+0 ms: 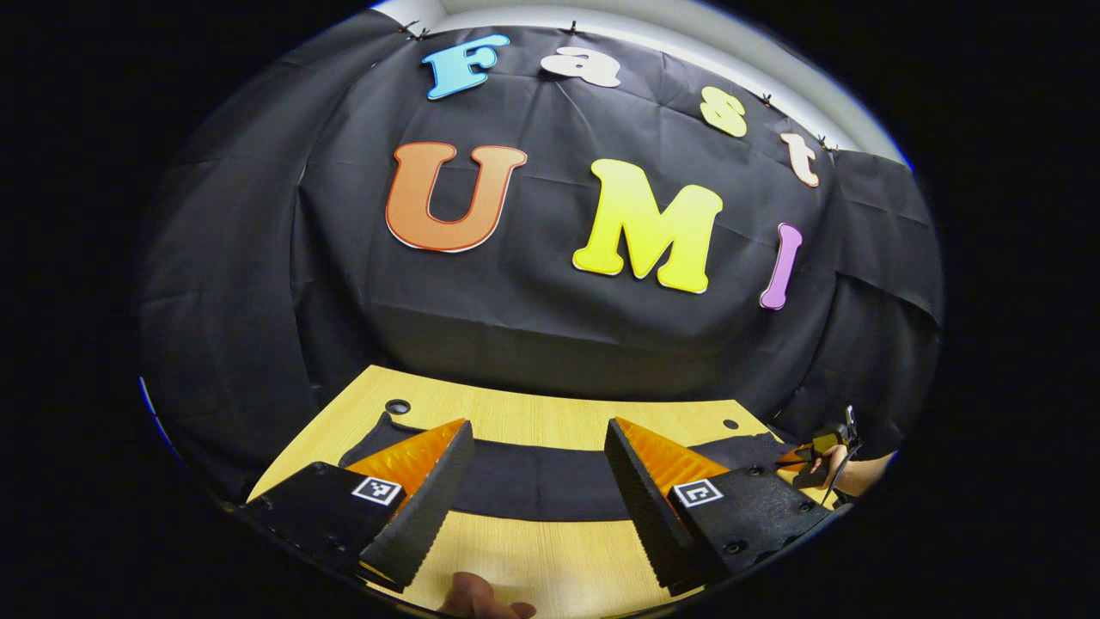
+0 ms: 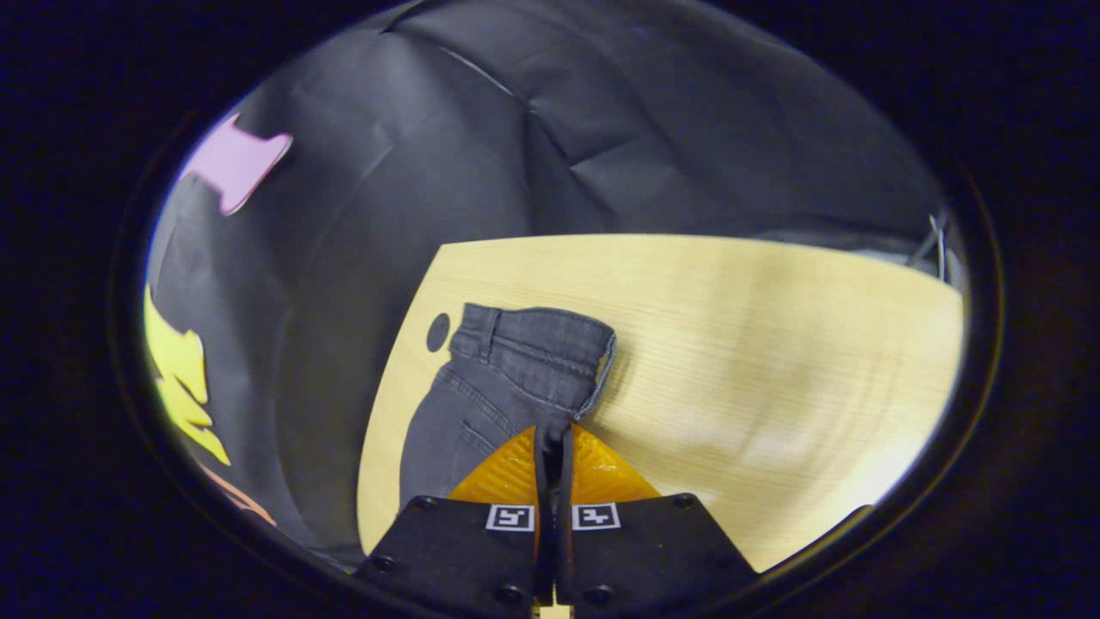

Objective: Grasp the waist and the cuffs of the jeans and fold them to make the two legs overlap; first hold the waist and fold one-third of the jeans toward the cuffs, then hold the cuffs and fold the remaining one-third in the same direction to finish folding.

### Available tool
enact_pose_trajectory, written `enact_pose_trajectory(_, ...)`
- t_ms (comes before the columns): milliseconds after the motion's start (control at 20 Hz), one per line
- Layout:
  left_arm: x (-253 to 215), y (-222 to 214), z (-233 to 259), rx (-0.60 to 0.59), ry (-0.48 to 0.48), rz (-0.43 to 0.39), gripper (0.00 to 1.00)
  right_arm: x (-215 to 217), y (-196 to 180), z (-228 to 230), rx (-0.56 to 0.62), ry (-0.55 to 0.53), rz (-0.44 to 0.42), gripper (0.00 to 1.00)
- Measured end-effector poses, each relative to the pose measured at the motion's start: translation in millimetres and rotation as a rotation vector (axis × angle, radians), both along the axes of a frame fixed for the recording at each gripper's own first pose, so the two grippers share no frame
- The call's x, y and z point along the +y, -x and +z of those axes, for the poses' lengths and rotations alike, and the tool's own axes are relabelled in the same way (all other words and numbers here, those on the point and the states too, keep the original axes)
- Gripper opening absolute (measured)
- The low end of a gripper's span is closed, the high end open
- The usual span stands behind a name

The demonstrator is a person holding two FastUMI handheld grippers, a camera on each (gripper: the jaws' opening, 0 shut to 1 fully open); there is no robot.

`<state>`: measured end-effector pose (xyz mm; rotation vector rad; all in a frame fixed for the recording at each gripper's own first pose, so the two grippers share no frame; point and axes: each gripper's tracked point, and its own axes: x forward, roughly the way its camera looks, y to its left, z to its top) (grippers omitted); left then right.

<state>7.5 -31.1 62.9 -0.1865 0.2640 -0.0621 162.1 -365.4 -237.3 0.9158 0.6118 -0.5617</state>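
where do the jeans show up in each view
Left gripper view: the jeans lie as a dark band across the wooden table, low in the picture, behind the open left tool.
Right gripper view: their waist end sits lower left of centre, its edge pinched in the shut right tool.
Shared landmark: the round dark hole in the table beside the jeans.

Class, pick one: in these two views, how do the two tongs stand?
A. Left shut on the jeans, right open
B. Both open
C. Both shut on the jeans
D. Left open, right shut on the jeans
D: the left tongs gape above the table, while the right tongs pinch the jeans near the waist.
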Motion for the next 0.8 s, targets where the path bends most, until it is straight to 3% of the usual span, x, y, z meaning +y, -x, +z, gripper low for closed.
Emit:
enact_pose_trajectory(350, 16, 13, -5, 0.015, 0.034, 0.039, 0.99, 48, -15, 85, -0.063, 0.461, 0.234, 0.00)
enact_pose_trajectory(800, 36, 27, -13, 0.035, 0.101, 0.100, 0.99, 125, 3, 159, -0.222, 0.772, 0.517, 0.01)
